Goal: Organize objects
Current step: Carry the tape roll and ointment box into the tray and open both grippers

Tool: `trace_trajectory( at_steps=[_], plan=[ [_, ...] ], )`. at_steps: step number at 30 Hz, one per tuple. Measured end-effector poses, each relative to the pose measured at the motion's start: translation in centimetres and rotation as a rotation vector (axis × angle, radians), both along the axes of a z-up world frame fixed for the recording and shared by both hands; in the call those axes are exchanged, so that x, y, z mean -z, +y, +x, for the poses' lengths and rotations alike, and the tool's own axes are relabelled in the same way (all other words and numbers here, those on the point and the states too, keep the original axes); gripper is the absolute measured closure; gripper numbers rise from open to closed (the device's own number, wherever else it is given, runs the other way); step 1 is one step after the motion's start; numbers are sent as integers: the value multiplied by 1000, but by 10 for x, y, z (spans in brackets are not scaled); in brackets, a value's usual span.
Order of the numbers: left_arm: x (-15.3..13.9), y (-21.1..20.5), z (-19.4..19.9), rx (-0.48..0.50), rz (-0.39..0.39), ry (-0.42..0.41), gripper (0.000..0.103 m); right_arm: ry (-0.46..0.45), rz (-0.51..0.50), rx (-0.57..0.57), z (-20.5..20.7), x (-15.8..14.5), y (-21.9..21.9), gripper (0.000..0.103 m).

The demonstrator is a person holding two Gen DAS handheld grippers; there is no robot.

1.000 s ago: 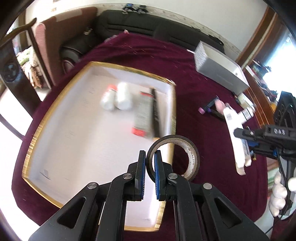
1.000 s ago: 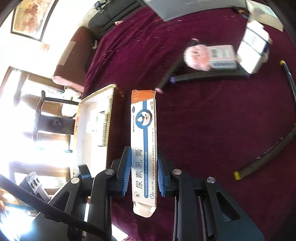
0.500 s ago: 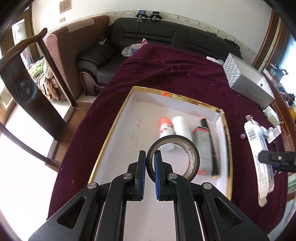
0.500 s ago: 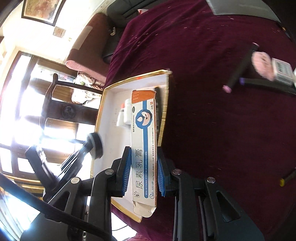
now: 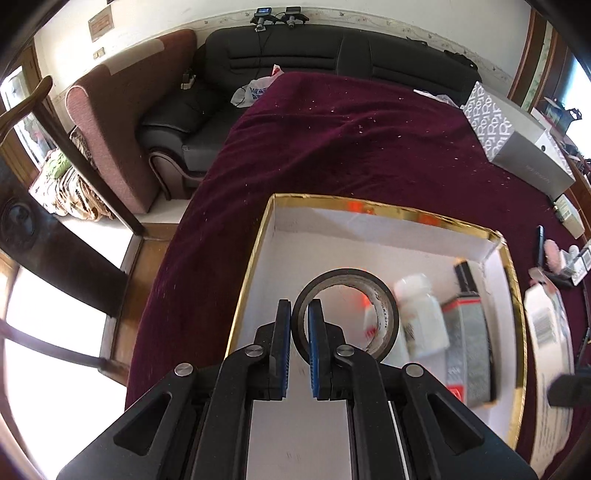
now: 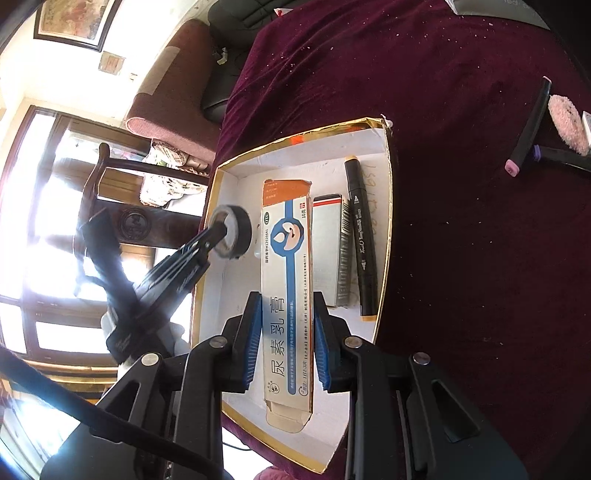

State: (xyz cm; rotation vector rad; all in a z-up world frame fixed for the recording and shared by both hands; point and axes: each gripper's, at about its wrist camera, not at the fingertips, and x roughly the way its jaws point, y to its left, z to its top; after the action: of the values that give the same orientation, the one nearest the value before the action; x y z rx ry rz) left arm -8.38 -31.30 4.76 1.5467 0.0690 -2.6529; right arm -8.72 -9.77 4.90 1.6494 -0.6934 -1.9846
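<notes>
Tape roll (image 5: 347,314), black, clamped by its wall in the left gripper (image 5: 299,347) above the near-left part of a white, gold-rimmed box (image 5: 369,206). Ointment carton (image 6: 286,291), blue and white, pinched lengthwise in the right gripper (image 6: 284,339) over the same box. Box holds a white bottle (image 5: 424,317), grey carton (image 6: 341,251) and black marker (image 6: 364,240) along its right side.

— What sits past the maroon tablecloth (image 5: 351,147)?
— A black leather sofa (image 5: 332,55) along the wall, with a reddish-brown armchair (image 5: 122,122) just beside it.
— And near the window?
— A dark wooden chair (image 6: 122,221), backlit. A framed picture (image 6: 74,18) hangs high on the pale wall.
</notes>
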Motion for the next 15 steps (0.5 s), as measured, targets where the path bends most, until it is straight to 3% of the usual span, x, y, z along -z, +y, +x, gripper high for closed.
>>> trace_trajectory(
  at_steps=[15],
  plan=[
    [22, 0, -33, 22, -58, -24, 96, -17, 4, 39, -6, 6, -2, 79]
  ],
)
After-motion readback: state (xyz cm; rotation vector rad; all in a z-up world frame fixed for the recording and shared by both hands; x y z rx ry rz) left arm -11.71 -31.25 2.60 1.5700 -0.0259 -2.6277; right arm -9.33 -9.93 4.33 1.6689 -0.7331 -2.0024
